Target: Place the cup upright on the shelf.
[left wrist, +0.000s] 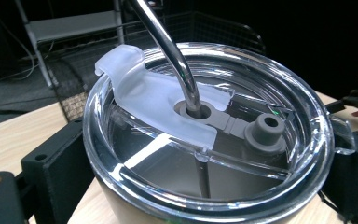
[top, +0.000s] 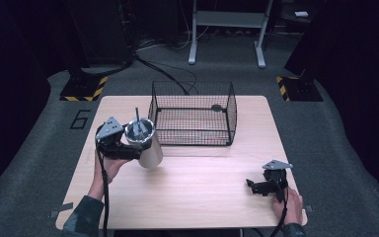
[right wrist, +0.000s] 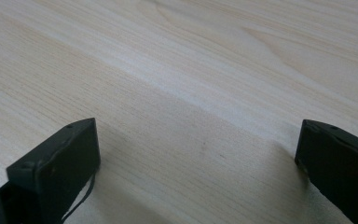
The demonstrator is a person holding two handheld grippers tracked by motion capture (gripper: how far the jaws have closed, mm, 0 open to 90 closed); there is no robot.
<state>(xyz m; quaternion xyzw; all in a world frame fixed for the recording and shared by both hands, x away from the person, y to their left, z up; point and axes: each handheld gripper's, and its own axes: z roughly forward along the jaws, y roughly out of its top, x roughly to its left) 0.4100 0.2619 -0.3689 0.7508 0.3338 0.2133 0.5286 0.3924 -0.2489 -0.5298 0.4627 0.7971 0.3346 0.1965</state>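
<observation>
Left gripper clamped on a steel tumbler, tumbler tilted between its jaws, clear lid and metal straw on top, wire basket just beyond it, right gripper well apart, jaws spread wide, low over bare wooden table.

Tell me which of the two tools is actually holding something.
The left tool: its jaws are shut on the steel tumbler with the straw. The right tool rests open above the bare table.
</observation>
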